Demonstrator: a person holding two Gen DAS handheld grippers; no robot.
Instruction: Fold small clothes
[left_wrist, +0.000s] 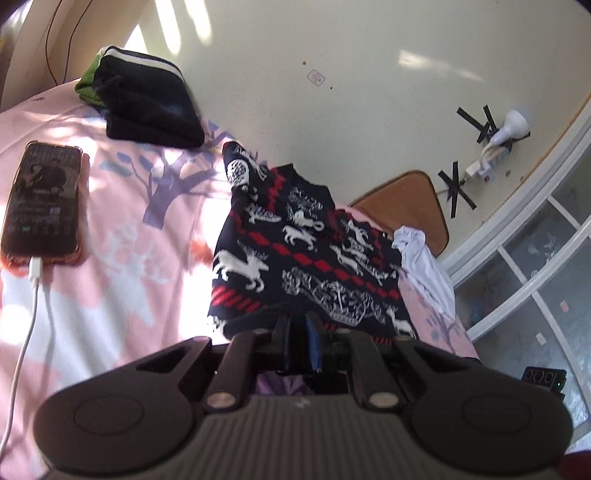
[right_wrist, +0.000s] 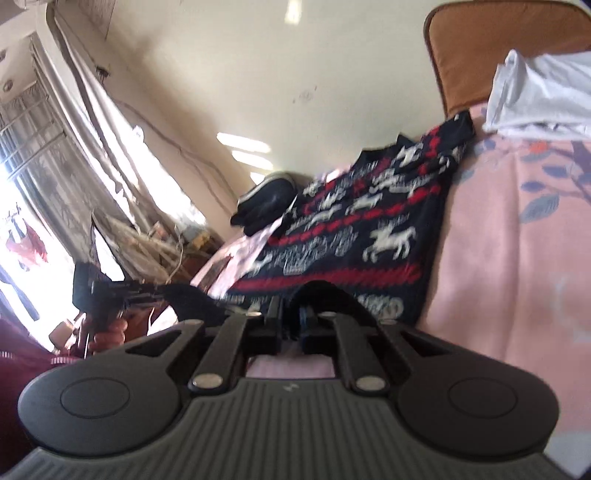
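A small navy sweater (left_wrist: 303, 254) with white animals and red stripes lies spread on the pink bedsheet (left_wrist: 110, 229). My left gripper (left_wrist: 297, 325) is shut on the sweater's near hem. In the right wrist view the same sweater (right_wrist: 354, 236) stretches away from my right gripper (right_wrist: 293, 317), which is shut on its near edge. The left gripper also shows in the right wrist view (right_wrist: 110, 291), held in a hand at the sweater's other corner.
A folded black and green garment (left_wrist: 144, 99) lies at the far end of the bed. A phone (left_wrist: 42, 203) on a white cable lies at left. A white garment (left_wrist: 421, 254) and a brown cushion (left_wrist: 406, 195) lie at right, by the wall.
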